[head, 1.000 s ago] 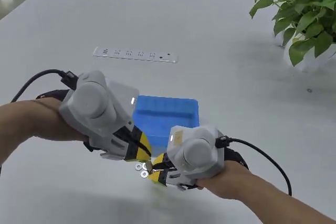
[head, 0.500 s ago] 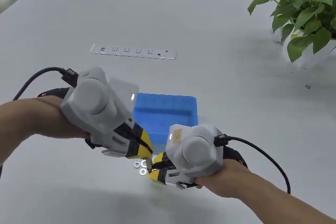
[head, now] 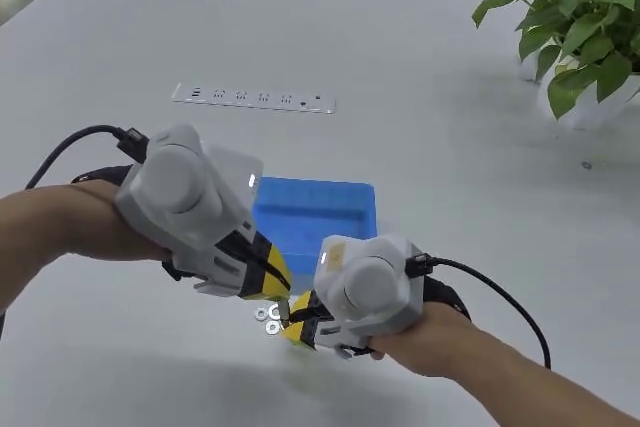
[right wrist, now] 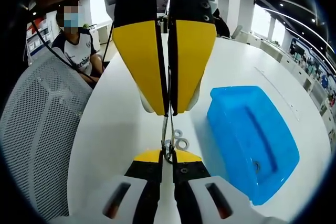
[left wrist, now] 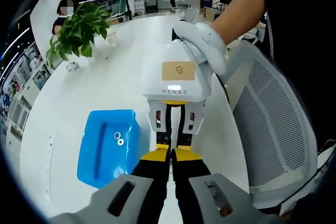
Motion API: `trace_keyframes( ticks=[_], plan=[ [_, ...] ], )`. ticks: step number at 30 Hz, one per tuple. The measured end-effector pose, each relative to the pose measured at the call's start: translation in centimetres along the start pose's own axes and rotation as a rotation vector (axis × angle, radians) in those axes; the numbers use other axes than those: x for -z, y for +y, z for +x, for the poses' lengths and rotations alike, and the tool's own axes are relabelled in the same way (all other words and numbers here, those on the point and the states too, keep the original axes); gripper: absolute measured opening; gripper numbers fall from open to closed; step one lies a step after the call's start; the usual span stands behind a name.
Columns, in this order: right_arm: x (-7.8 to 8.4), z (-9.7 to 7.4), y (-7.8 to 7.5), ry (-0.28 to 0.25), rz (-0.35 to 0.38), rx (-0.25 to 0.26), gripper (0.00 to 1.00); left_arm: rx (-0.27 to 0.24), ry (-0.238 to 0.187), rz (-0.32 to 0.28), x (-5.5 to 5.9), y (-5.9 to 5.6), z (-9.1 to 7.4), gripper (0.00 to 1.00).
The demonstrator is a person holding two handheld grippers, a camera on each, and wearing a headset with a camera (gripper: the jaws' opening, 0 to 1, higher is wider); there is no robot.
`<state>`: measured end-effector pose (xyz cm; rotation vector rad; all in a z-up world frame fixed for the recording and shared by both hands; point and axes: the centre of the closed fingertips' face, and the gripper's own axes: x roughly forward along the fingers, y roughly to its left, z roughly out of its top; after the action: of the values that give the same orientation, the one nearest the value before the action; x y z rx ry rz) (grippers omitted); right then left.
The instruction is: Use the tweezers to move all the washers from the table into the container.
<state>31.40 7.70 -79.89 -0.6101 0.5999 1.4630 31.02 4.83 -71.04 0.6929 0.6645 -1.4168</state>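
Between the yellow-faced jaws of the left gripper (right wrist: 168,109), which enters the right gripper view from above, sits a pair of thin, bare-metal tweezers (right wrist: 167,129). Those jaws are pressed flat on the tweezers with no gap showing. The tweezers' long axis runs straight along the line joining the two grippers. Their two slim arms spread slightly as they point toward the right gripper (right wrist: 167,159). The lower end reaches the right gripper's yellow jaw tips, which are drawn together to a slit. Whether they also pinch the tweezers I cannot tell.

Just beside that lower end, on the side toward the container, a few small silver washers (right wrist: 179,140) lie flat on the white table (head: 450,147), close together. From the head view the same washers sit directly under the two meeting jaw pairs, partly covered by them, and the tweezers are too fine to make out.

Next to the grippers stands the shallow, blue, rectangular plastic container (right wrist: 231,103), with two washers in the container (left wrist: 118,138) on its floor. Nothing lies between the loose washers and its near wall.

Farther off on the table lie a white power strip (head: 250,99) and a leafy green potted plant (head: 570,17). A grey mesh chair (right wrist: 37,129) stands off the table's edge.
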Motion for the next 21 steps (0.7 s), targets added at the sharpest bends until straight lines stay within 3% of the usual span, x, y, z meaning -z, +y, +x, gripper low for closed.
trace_keyframes(
  ticks=[21],
  plan=[
    [-1.0,-1.4,-0.4,-0.007,-0.028,0.023,0.08,-0.013,-0.012,0.020,-1.3,0.3,-1.0,0.05]
  ],
)
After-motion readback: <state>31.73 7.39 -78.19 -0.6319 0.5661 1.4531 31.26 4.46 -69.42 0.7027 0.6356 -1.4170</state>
